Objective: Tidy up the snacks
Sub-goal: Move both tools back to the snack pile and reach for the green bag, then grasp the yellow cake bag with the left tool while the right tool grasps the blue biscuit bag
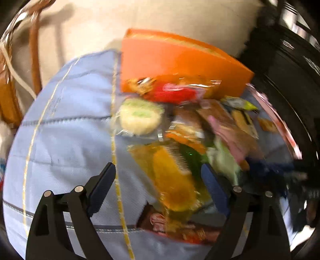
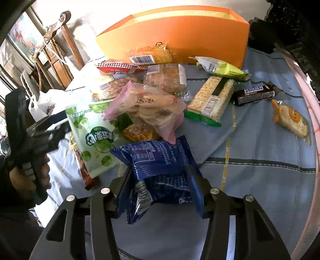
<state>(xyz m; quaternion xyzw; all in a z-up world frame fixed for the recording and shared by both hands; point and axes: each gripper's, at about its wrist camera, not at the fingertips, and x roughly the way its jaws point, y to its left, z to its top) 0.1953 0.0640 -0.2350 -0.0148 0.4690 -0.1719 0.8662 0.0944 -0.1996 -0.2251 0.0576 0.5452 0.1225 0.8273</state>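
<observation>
Here, one orange box (image 2: 180,34) stands at the top centre of the right wrist view, with one Snickers bar (image 2: 255,94) and one cracker pack (image 2: 212,100) loose at right. The right gripper (image 2: 160,180), pointing steeply down, clamps one blue packet (image 2: 158,160) at bottom centre. The left gripper (image 1: 158,180) gapes wide, gripping nothing, over blurred snacks.

furniture: carved wooden chairs (image 2: 60,40) | floor: pale (image 1: 180,18) | light: bright daylight

Your left gripper (image 1: 158,178) gapes wide, pointing toward one o'clock; your right gripper (image 2: 160,176) clamps something, aimed at twelve
</observation>
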